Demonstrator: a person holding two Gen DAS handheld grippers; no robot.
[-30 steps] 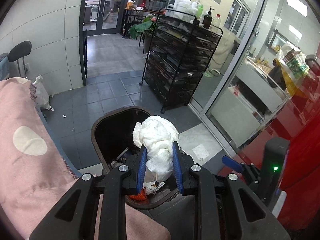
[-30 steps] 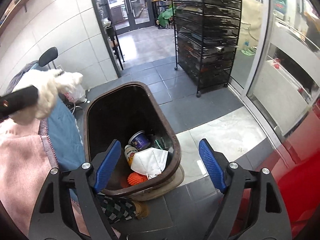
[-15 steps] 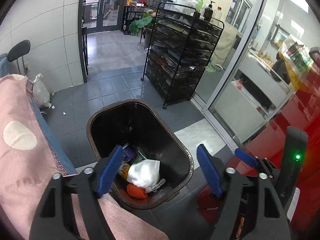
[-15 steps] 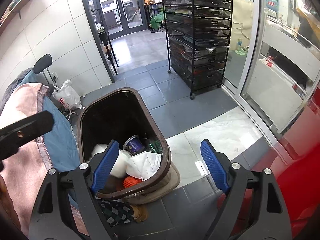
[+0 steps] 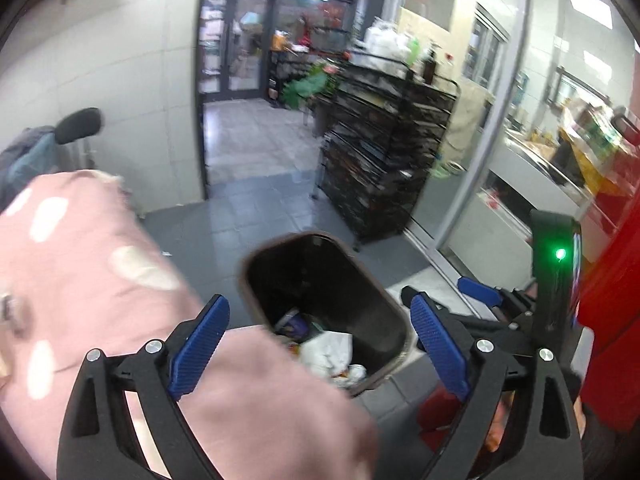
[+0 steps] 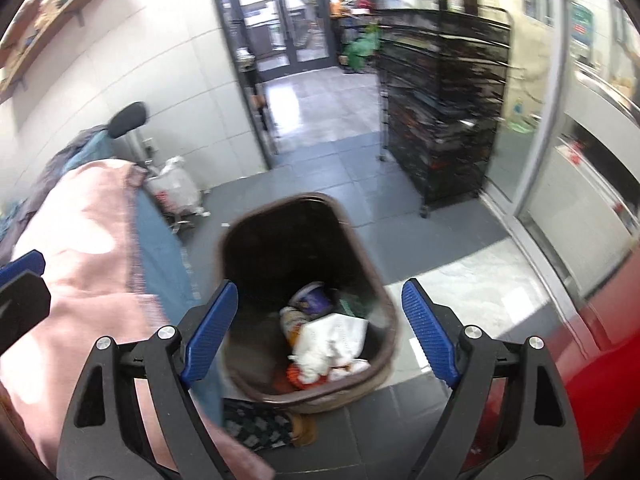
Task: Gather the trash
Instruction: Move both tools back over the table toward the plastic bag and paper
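Above the brown bin (image 5: 394,320), the left gripper (image 5: 320,350) has just been opening, jaws wide and empty; right gripper (image 6: 316,332) likewise spread; crumpled tissue (image 6: 320,356) lies inside, evidently discarded.

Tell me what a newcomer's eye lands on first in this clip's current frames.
The dark bin sits mid-floor, with white trash heaped at its near end. A pink blanket fills the left side, and a black rack stands behind by the glass wall. Both the left gripper and right gripper are open and empty.

Left gripper (image 5: 318,346) agape above trash bin (image 5: 384,300)
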